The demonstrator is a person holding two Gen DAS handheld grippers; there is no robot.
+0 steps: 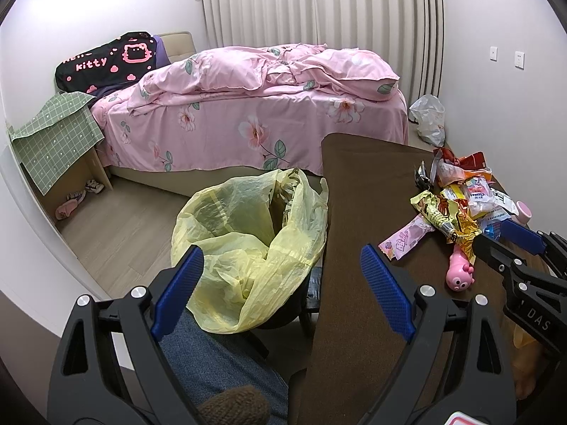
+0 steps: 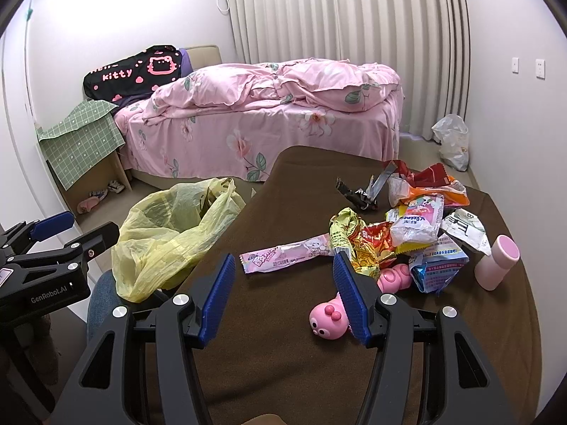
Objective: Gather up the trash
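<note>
Left wrist view: my left gripper [image 1: 281, 285] fills the bottom of the frame, jaws spread wide, nothing between the blue pads [image 1: 180, 288]. Centre frame, the yellow bin bag [image 1: 248, 244] gapes open, lining a dark bin just beside the brown-covered table [image 1: 358, 219]. At right, the wrapper pile [image 1: 460, 198] lies on the brown cloth, a pink wrapper [image 1: 405, 236] at its near-left edge, a pink toy [image 1: 459, 272] below it. My right gripper [image 1: 514, 244] enters from the right edge, near the pile. Pink floral bed [image 1: 255, 106] across the upper middle.

Right wrist view: my right gripper [image 2: 283, 299] at bottom centre, jaws wide apart, empty, hovering over the table [image 2: 276, 372]. The wrapper pile [image 2: 407, 226] sits right of centre; the pink wrapper [image 2: 287, 255] lies flat between the pad tips, farther out. The pink toy [image 2: 326, 317] is partly hidden behind my right pad. A pink cup [image 2: 498, 262] lies tipped at far right. The bin bag [image 2: 166, 237] at left-centre, my left gripper [image 2: 76, 228] at the left edge.
</note>
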